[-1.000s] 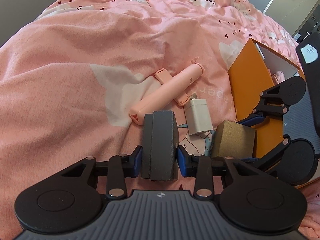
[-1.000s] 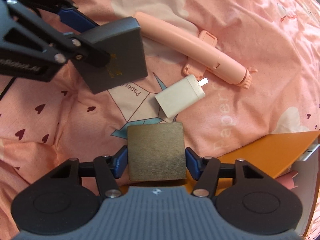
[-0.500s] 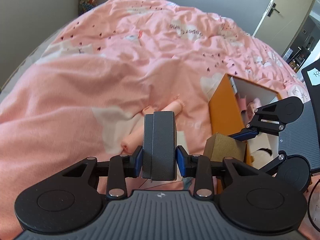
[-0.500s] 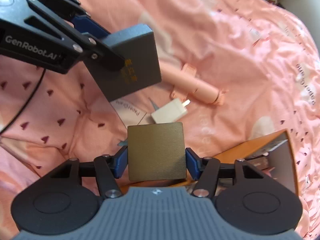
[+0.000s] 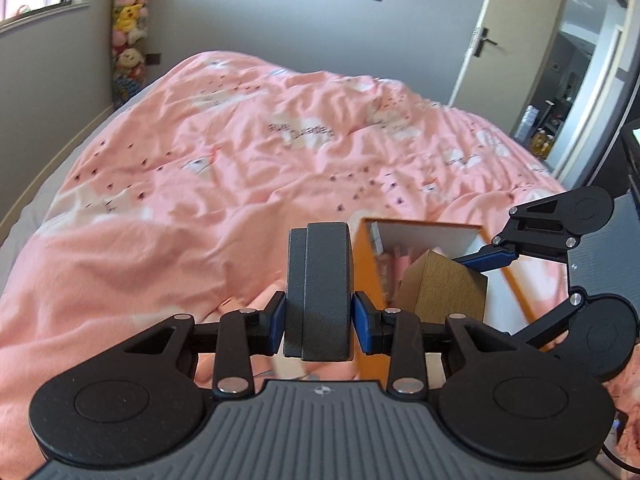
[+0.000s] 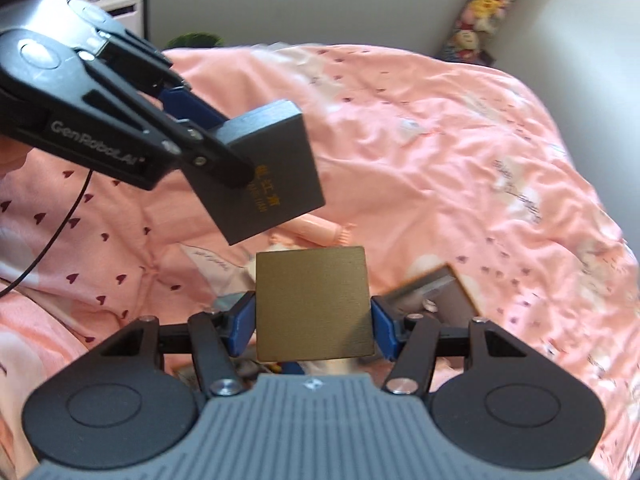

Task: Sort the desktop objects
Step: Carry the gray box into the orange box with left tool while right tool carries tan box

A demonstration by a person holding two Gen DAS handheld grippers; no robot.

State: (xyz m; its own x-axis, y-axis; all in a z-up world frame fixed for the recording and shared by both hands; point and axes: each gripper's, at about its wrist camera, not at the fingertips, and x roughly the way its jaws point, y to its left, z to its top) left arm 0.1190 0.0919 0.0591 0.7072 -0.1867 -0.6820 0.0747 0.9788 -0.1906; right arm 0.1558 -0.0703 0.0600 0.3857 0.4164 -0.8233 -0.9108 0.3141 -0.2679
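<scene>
Grey box [image 5: 318,292]: clamped in the left tongs [image 5: 319,318]; held just beside the orange bin [image 5: 370,276]
Gold box [image 6: 314,303]: gripped by the right tongs [image 6: 313,322]; raised over that bin
Pink tube [image 6: 316,229]: lay on the bed beyond the bin; unsorted
Progress: judged midway; neither box binned yet

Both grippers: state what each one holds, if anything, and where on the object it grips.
Left gripper clamps the dark grey box across its two broad faces. Right gripper clamps the gold box by its left and right sides.
</scene>
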